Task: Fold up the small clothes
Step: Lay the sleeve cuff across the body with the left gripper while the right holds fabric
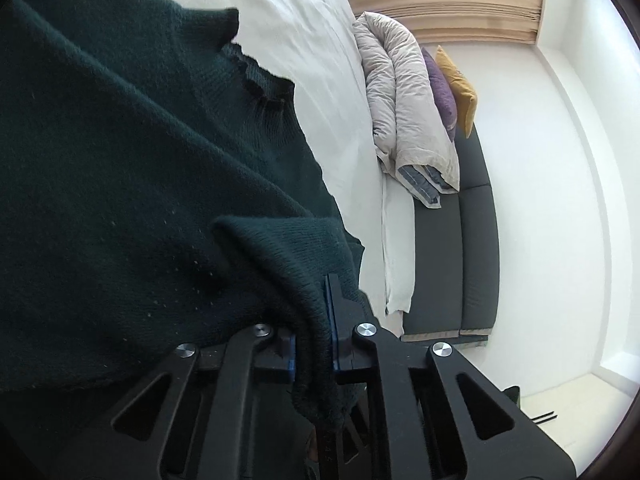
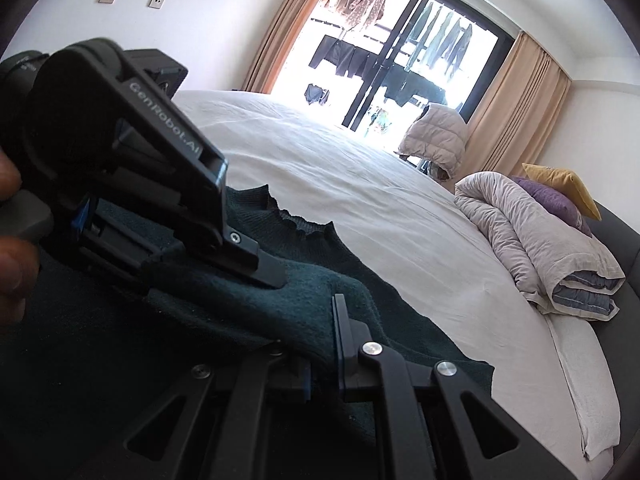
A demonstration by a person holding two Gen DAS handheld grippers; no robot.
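Note:
A dark green knit sweater [image 1: 120, 168] lies on the white bed sheet [image 1: 304, 32], its ribbed collar [image 1: 256, 80] toward the far side. My left gripper [image 1: 316, 320] is shut on a fold of the sweater's edge, which bunches between the blue-padded jaws. In the right wrist view the same sweater [image 2: 304, 304] fills the lower left. My right gripper [image 2: 320, 344] is shut on its near edge. The left gripper's body [image 2: 132, 184] shows just to the left, over the sweater, with its fingertips [image 2: 268, 272] on the cloth.
A folded beige duvet [image 2: 532, 240] lies at the bed's far right, with purple [image 2: 556, 204] and mustard [image 2: 560, 184] pillows against a dark headboard [image 1: 452, 240]. A padded jacket [image 2: 436, 136] hangs by the curtained window.

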